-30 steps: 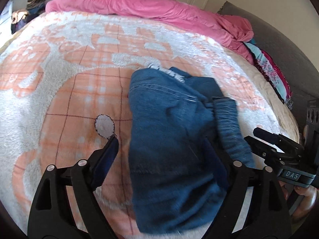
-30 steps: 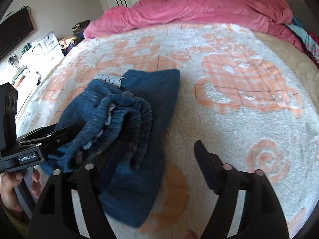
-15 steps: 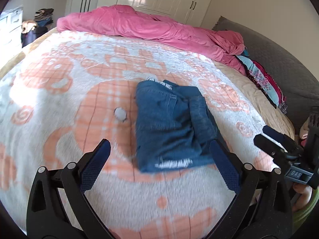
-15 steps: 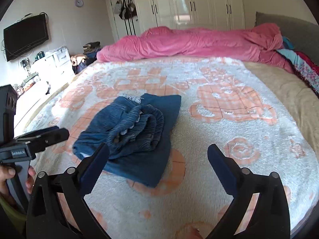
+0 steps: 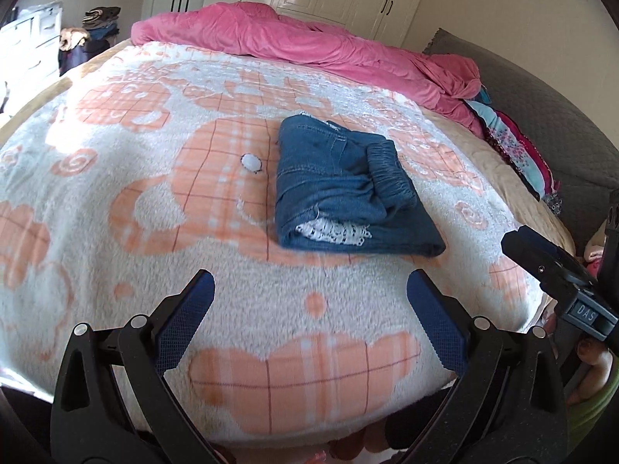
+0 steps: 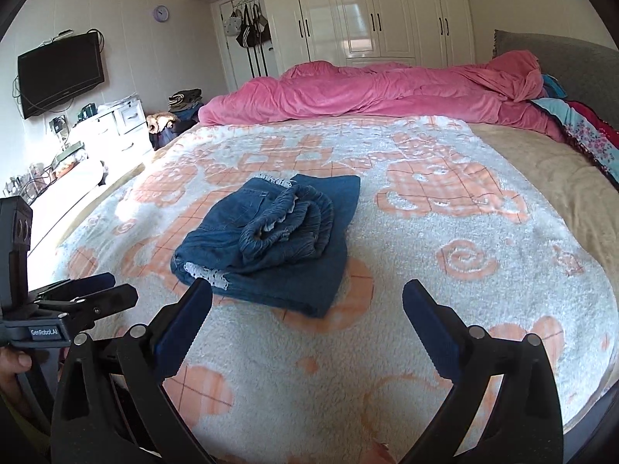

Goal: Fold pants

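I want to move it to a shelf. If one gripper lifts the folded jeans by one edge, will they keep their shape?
Probably not. The folded jeans are soft denim, so they would likely sag and unfold. The loosely bunched waistband on top may slide off.

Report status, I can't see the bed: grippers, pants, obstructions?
Left gripper open, right gripper open, both empty. Pants folded on blanket. Nothing in the way.

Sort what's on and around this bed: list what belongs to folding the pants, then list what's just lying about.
Belongs to the job:
- folded blue pants
- left tool, open, empty
- right tool, open, empty
- patterned blanket they lie on

Just lying about:
- pink duvet
- floral bedding by the headboard
- clothes pile
- wall TV
- hanging bags
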